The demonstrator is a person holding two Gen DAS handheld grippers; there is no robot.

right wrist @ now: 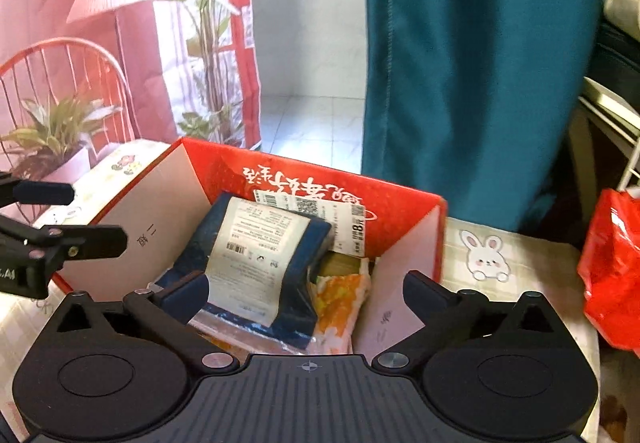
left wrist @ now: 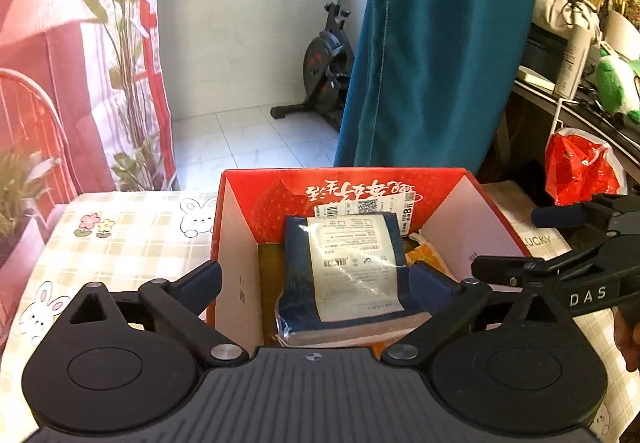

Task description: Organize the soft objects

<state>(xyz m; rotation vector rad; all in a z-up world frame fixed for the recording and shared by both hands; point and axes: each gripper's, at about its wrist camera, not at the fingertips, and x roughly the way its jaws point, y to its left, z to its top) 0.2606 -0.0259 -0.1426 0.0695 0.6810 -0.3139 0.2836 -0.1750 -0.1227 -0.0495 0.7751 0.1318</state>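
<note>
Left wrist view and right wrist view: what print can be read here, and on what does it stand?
"DAS": on the right tool.
"UCKY": on the flat surface beside the red box; start cut off.
"8": on the box's white sticker.
Red box's white script: upside down, not readable.
Navy packet label: too small.

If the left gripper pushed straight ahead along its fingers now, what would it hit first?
Most likely the plastic-wrapped navy blue fabric bundle with a white label, which lies in the red cardboard box directly between the open left gripper fingers. Depth is uncertain, but nothing else appears to be in that line.
</note>
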